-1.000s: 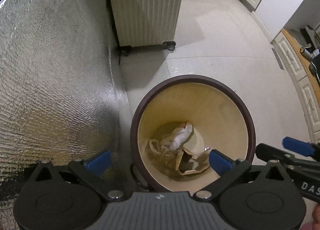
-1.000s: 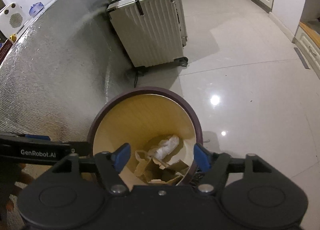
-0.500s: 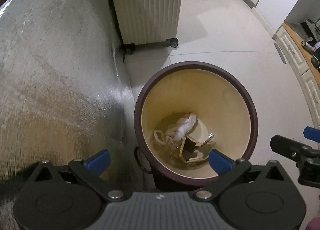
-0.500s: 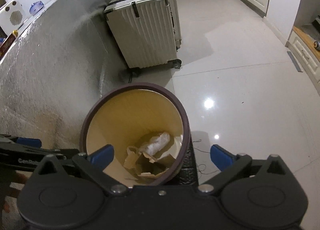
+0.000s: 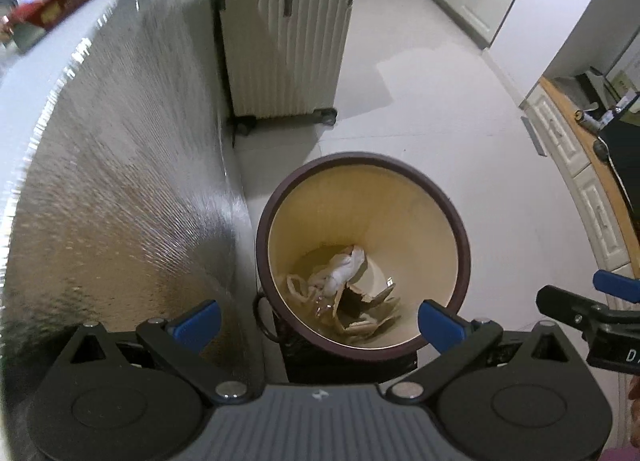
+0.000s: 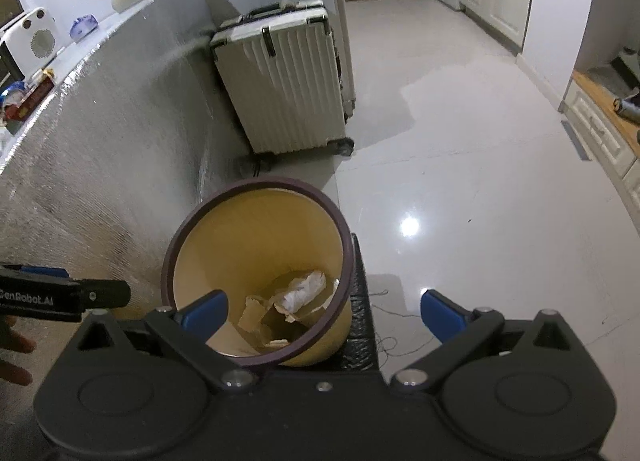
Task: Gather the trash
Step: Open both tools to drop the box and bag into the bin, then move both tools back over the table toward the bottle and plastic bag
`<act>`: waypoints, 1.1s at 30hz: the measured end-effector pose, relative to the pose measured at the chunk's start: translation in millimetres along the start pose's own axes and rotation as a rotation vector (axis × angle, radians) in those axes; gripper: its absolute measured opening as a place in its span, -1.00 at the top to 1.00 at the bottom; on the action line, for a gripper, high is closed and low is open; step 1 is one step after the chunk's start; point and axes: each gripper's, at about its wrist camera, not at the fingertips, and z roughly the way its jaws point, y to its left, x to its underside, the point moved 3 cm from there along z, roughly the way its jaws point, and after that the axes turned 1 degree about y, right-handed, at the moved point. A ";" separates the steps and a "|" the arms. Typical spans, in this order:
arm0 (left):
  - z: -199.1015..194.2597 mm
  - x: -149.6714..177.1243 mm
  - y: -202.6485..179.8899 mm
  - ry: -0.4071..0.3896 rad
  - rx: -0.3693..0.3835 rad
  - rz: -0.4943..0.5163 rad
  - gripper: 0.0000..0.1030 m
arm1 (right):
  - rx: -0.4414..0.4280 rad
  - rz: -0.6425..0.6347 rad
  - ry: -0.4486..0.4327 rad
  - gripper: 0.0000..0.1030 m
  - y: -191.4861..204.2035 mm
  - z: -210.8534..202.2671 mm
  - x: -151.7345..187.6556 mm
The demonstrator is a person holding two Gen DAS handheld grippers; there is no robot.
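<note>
1. Silver foil-faced panel point(image 5: 120, 181) fills the left of your left wrist view. A red box point(image 5: 72, 1) sits on the ledge above it, blurred.
2. Your left gripper point(image 5: 316, 319) points steeply down with its blue-tipped fingers point(image 5: 196, 321) spread wide. Nothing is between them except the view down into the bin.
3. The bin point(image 5: 460, 229) has a dark brown rim and a tan inner wall. It stands on the pale tiled floor point(image 5: 420, 101), just beside the foil panel.
4. The trash is at the bottom of the bin: a crumpled white paper wad point(image 5: 344, 271) lying against a torn brown paper bag point(image 5: 360, 317). Neither gripper touches either piece.
5. A cream ribbed suitcase point(image 5: 284, 53) stands upright on its wheels behind the bin, next to the panel's far end.
6. Your right gripper point(image 6: 324, 313) is also fully spread and holds nothing. Its left blue finger point(image 6: 204, 311) overlaps the bin's near rim in the picture; the right one hangs over bare floor.
7. In the right wrist view the bin point(image 6: 344, 237) sits left of centre, with the wad point(image 6: 304, 289) and the bag point(image 6: 260, 313) inside it.
8. At far right of the left wrist view, a white cabinet point(image 5: 572, 149) with a wooden top runs along the wall. The small items on it are too small to tell.
</note>
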 end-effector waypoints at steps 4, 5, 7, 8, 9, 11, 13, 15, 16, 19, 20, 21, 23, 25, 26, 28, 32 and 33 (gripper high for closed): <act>-25.7 3.3 -2.7 -0.065 0.015 0.010 -1.00 | 0.014 -0.005 -0.045 -1.00 0.7 -23.2 2.4; -32.6 3.6 -3.5 -0.081 0.019 0.015 -1.00 | 0.015 -0.007 -0.059 -1.00 1.4 -29.5 2.9; -47.9 4.5 -5.9 -0.110 0.046 0.024 -1.00 | 0.017 -0.011 -0.085 -1.00 1.7 -41.2 2.2; -55.0 5.3 -7.2 -0.123 0.059 0.029 -1.00 | 0.018 -0.011 -0.100 -1.00 2.6 -47.7 2.1; -62.8 6.6 -9.1 -0.140 0.064 0.037 -1.00 | 0.018 -0.012 -0.116 -1.00 3.4 -54.6 1.8; -80.5 8.9 -12.5 -0.191 0.028 0.065 -1.00 | 0.020 -0.018 -0.148 -1.00 5.0 -68.5 0.5; -96.6 9.4 -12.9 -0.237 0.012 0.081 -1.00 | 0.019 -0.025 -0.177 -1.00 8.2 -79.1 -1.9; -112.6 9.3 -10.3 -0.276 0.011 0.081 -1.00 | 0.015 -0.034 -0.208 -1.00 12.5 -91.9 -3.1; -119.5 10.2 -8.2 -0.296 0.010 0.082 -1.00 | 0.011 -0.040 -0.225 -1.00 15.1 -97.6 -5.0; -141.3 11.5 -2.7 -0.357 0.001 0.074 -1.00 | -0.003 -0.060 -0.279 -1.00 25.8 -117.1 -8.5; -149.8 12.5 0.2 -0.381 0.001 0.068 -1.00 | -0.009 -0.065 -0.297 -1.00 29.4 -123.0 -9.9; -157.1 12.9 2.8 -0.399 0.002 0.064 -1.00 | -0.014 -0.071 -0.315 -1.00 33.7 -129.4 -10.3; -175.2 14.8 8.9 -0.443 0.009 0.063 -1.00 | -0.027 -0.081 -0.349 -1.00 42.3 -140.6 -12.9; -189.5 17.3 14.8 -0.483 0.016 0.057 -1.00 | -0.035 -0.095 -0.381 -1.00 52.4 -149.9 -15.0; -197.6 18.7 19.0 -0.506 0.017 0.054 -1.00 | -0.038 -0.101 -0.397 -1.00 57.5 -154.6 -16.0; -211.6 21.2 27.3 -0.545 0.000 0.049 -1.00 | -0.046 -0.111 -0.425 -1.00 67.5 -163.5 -17.6; -239.8 26.9 47.6 -0.618 -0.014 0.034 -1.00 | -0.071 -0.143 -0.483 -1.00 89.5 -179.5 -21.3; -245.3 28.5 52.7 -0.633 -0.020 0.031 -1.00 | -0.076 -0.150 -0.495 -1.00 95.5 -182.8 -22.5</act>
